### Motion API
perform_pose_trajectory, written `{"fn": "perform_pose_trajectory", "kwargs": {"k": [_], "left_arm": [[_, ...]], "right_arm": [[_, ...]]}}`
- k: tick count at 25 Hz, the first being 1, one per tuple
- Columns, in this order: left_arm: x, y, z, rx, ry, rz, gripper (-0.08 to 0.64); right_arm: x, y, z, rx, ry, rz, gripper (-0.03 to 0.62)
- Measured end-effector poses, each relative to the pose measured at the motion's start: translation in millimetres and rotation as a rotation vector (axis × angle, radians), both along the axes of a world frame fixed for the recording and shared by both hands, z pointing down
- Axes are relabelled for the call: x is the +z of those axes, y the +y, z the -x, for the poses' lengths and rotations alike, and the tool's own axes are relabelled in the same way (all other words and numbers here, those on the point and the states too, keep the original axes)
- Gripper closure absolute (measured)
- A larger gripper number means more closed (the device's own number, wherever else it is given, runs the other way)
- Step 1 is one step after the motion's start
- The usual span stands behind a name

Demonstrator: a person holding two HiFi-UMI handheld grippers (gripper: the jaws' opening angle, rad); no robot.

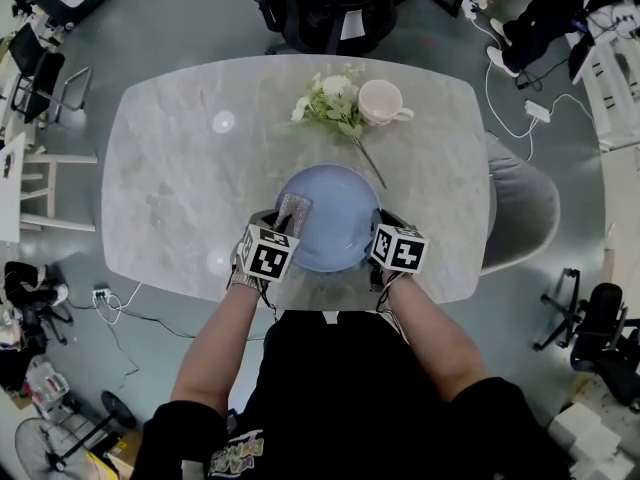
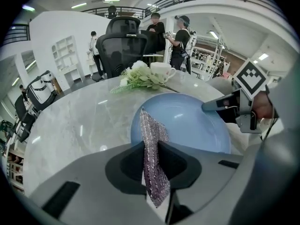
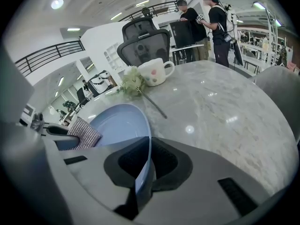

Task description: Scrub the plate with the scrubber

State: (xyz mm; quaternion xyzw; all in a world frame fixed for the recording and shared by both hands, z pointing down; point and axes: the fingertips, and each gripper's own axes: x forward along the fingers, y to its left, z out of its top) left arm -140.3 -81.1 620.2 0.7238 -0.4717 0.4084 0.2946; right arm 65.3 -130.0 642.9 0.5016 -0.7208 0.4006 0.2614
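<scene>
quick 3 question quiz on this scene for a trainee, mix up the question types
1. True or false: the left gripper is shut on the scrubber.
2. What is the right gripper gripping? A) a sponge B) the rim of the plate C) nothing
3. Short answer: what stands right beside the flowers?

Key: 1 true; 2 B; 3 the cup.
</scene>
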Motion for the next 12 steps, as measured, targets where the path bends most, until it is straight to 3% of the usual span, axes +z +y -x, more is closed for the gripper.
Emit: {"fn": "perform_pose_trajectory", "kwargs": {"k": [12], "left_arm": [[0.8,33.0,-47.0,0.095,0.094,0.071,0.480]], "right_arm": [[-0.4,1.4,1.5,0.004,-0.006,0.000,0.564]]}}
